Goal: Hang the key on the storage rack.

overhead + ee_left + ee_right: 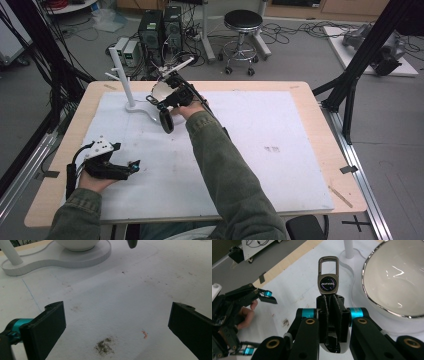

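Right gripper [329,302] clamps black key fob with metal carabiner clip [327,277]; white bowl [397,280] just beside. Your left gripper [117,325] stands wide, empty, well apart.

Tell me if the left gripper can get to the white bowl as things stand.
Probably yes. The left gripper stands open and empty, with bare white mat between it and the white bowl. The right gripper, shut on a key fob, hangs close beside that bowl and could crowd the approach.
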Available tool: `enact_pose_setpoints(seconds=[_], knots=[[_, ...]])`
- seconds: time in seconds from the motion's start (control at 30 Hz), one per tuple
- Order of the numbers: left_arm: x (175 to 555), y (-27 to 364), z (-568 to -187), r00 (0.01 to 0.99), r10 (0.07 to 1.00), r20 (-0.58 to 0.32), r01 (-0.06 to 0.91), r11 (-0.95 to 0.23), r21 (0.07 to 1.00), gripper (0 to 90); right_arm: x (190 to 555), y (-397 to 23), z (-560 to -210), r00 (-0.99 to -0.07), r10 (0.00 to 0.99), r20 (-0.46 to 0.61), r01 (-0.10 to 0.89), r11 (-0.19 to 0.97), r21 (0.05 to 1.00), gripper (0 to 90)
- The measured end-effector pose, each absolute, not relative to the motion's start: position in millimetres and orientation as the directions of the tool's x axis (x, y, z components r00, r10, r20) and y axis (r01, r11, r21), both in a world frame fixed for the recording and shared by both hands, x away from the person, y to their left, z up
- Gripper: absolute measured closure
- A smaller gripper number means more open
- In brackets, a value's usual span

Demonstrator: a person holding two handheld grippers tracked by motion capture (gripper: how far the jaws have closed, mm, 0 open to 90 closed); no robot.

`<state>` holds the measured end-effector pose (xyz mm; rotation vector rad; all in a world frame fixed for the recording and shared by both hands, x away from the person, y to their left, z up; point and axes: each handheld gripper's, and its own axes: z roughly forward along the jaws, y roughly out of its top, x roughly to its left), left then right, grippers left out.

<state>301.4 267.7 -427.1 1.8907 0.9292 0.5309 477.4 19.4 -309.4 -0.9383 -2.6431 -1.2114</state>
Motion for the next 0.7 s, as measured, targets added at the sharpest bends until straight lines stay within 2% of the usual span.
enact_pose_setpoints(seconds=[0.7], knots=[[302, 268, -427, 0.622, 0.783, -0.029, 0.383, -0.272, 0.883, 1.8, 490, 68, -302, -0.828, 0.479, 0.291, 0.542, 0.548, 0.637, 83.8]])
